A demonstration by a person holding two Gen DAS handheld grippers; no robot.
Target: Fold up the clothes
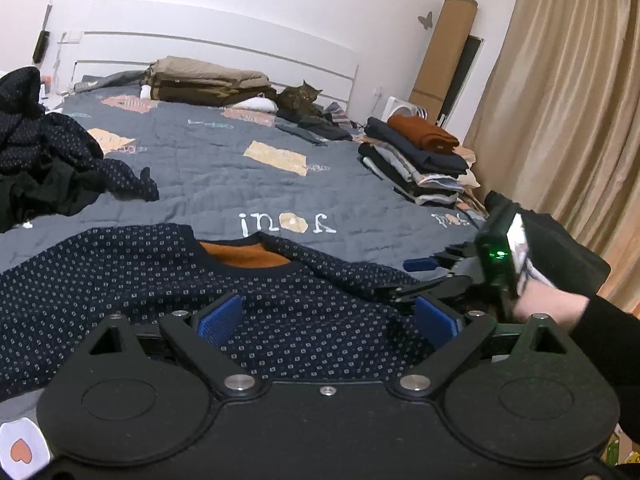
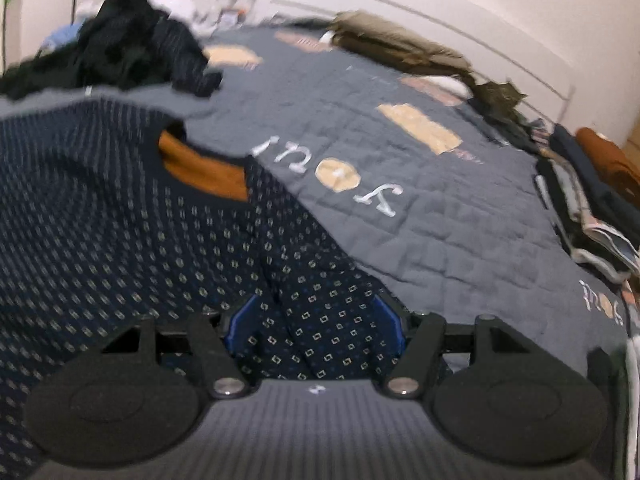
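we work over a wide grey quilted bedspread with tan patches and white lettering point(image 1: 224, 176), which fills the middle of both views and serves as our folding surface. across the lower half of the left wrist view lies the task's garment, a navy knitted sweater with small pale square dots and an orange inner collar point(image 1: 132, 276), spread flat with its neckline toward the headboard, so we judge it laid out ready for a first fold. at the left edge sits a heap of dark unfolded clothes point(image 1: 44, 160), probably waiting their turn, and at the right a stack of folded garments topped by a rust-brown piece point(image 1: 420, 156), kept apart from the heap. a tabby cat point(image 1: 300, 100) rests near the headboard.

our left gripper point(image 1: 328, 320) hovers above the sweater's chest, blue pads spread wide, pinching nothing. our right gripper point(image 2: 312, 328) has its jaws spread too, with a ridge of the sweater's side fabric between the pads; we cannot tell whether they press it.
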